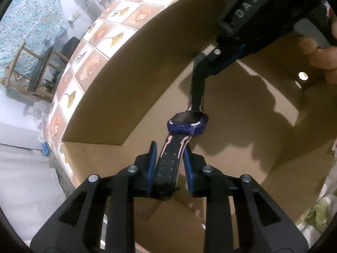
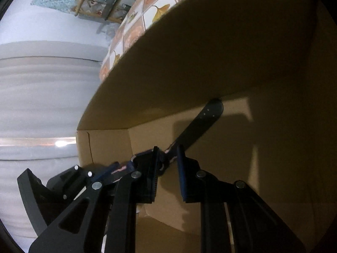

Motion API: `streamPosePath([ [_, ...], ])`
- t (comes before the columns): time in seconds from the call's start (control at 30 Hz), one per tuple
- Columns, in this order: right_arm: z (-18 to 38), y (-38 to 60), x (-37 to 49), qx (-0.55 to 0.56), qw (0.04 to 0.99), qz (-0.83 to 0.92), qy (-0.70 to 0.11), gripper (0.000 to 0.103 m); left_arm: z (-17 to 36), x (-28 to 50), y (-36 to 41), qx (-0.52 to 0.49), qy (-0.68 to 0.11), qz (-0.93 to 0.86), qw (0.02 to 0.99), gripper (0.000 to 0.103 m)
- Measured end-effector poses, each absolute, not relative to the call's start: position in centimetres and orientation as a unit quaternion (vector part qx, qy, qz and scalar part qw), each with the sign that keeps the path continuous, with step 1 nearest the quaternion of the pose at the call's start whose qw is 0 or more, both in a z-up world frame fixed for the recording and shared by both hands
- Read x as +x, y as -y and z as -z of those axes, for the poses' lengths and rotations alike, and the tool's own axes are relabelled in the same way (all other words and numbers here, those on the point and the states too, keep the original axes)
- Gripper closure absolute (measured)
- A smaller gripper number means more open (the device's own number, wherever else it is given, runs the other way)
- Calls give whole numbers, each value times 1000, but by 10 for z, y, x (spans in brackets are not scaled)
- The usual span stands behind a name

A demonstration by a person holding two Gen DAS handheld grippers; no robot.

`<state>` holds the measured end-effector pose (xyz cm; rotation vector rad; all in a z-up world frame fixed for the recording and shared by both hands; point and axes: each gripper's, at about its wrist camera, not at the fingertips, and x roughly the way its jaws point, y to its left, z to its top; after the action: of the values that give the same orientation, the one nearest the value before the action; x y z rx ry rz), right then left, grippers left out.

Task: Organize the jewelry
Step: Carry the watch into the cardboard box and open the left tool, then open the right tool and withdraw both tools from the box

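Left wrist view: the left tongs (image 1: 171, 164), black with blue pads, are nearly closed and pinch the lower strap of a dark blue children's smartwatch with pink-and-white strap markings and a dark rectangular screen (image 1: 188, 122). The watch is held above the inside of an open brown cardboard box (image 1: 118, 88), its face turned up and away from the camera, its far strap running upward to the right tongs (image 1: 197, 80), which enter from the upper right. The right tongs' black housing bears raised pale letters, and the person's hand (image 1: 320, 57) grips it at the frame's right edge. Whether the right tongs actually clamp that far strap cannot be told from this view, as the strap and fingers blur together. Shadows of both tools fall on the box floor and its far wall.

Right wrist view: the right tongs (image 2: 167, 168) stand partly open, a clear gap showing between the pads, with the smartwatch (image 2: 147, 158) crossing between the fingertips; contact with the pads cannot be confirmed. The plain dark strap end (image 2: 210, 111) extends up and to the right, its tip reaching the fold where the box's wall (image 2: 189, 67) meets the floor. The left tongs (image 2: 92, 175) appear at lower left, holding the other strap.

Beyond the box, a worktop cloth of orange and white squares printed with leaves (image 1: 99, 35) is visible, and a wooden-legged stool (image 1: 31, 67) stands farther off.
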<state>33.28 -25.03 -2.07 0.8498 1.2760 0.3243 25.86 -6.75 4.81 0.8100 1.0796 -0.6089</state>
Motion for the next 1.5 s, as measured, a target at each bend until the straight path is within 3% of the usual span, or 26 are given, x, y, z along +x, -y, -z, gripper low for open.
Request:
streamPosePath([
  [0.2,6,250,315,367,718,-143,-574,85,-56,269,61,361,-476,248,763,63],
  [0.3,1,248,321,357,722,-142,-575,85,-69,269,53,346,-453,242,785,51],
  [0.6,-10,236,324,331,724,-147,-586,85,-118,250,21,289,-395,236,839,45],
  [0.67,-11,229,325,330,710,-161,-600,80,-131,238,5,256,-380,236,857,39],
  [0.73,-3,211,327,333,685,-179,-623,67,-141,223,-14,214,-373,238,871,32],
  [0.9,22,180,334,332,642,-187,-665,58,-143,184,-74,85,-354,220,905,21],
  [1.1,46,169,350,366,619,-169,-674,58,-101,147,-117,5,-356,183,916,21],
  [1.33,49,208,349,473,629,-140,-601,58,-52,126,-154,-105,-390,184,896,21],
  [1.5,41,229,339,489,642,-128,-577,58,-38,117,-167,-110,-389,163,900,21],
])
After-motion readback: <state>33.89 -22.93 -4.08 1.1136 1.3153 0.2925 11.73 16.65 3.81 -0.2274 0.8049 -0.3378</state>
